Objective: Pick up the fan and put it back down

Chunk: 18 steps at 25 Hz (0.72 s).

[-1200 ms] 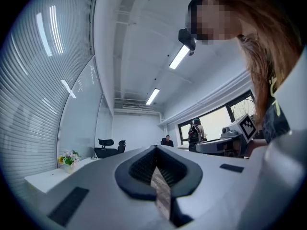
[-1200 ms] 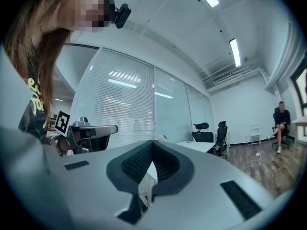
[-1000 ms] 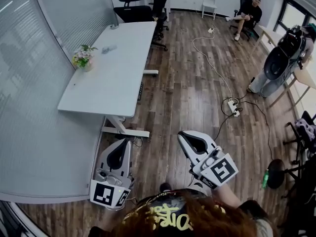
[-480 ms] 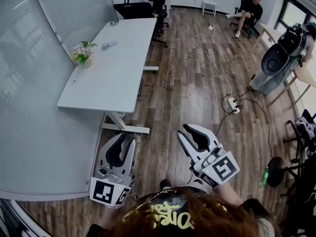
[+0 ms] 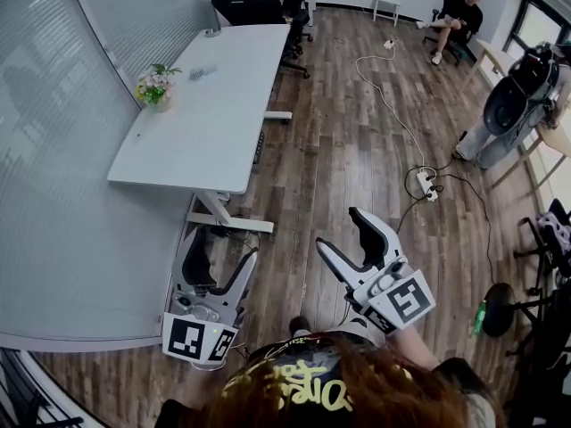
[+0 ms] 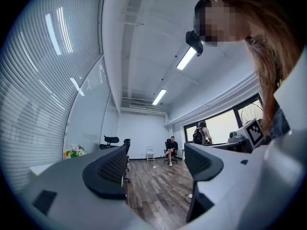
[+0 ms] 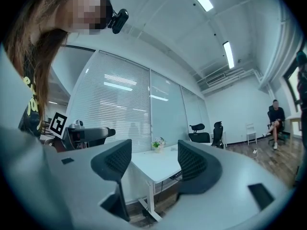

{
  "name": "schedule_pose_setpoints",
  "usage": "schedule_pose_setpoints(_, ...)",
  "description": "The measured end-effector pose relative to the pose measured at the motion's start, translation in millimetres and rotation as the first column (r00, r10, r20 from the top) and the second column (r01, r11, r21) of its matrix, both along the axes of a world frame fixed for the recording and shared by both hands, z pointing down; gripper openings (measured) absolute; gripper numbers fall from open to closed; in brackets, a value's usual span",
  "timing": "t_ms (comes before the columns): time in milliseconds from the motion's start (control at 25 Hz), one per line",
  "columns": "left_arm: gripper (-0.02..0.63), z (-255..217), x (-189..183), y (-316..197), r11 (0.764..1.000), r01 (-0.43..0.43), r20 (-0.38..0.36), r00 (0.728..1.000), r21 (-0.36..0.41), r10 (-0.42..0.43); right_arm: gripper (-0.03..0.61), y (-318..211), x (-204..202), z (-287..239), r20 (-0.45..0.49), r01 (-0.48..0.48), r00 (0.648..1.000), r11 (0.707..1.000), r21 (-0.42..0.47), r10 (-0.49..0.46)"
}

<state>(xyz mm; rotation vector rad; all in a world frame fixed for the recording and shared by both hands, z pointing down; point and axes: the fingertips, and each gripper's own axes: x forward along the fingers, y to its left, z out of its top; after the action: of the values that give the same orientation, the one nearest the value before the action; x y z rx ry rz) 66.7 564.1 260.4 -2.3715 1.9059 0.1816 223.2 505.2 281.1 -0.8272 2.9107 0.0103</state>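
Place: office
Furniture: long white bench (image 5: pixel 210 105), black swivel chairs (image 5: pixel 254 7)
Walls: glass partition with blinds (image 5: pixel 53 150)
Ceiling: strip lights (image 6: pixel 186 59)
Floor: wood planks (image 5: pixel 348 150), power strip (image 5: pixel 426 184) on a cable

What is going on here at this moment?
A person holds a left gripper and a right gripper in front of the body, above the wooden floor. Both pairs of jaws have just been opening, and nothing is between them. A white table with flowers stands ahead on the left. Nothing is being picked up now.
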Motion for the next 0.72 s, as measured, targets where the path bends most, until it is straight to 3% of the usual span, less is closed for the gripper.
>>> schedule_pose_setpoints(720,0.380,-3.1,-1.8,7.2,1.000,-0.007,-0.011,1.000,0.003,0.007,0.284,10.4,-2.9,-0.5,0.001,0.008,1.000,1.000,-0.008,-0.008)
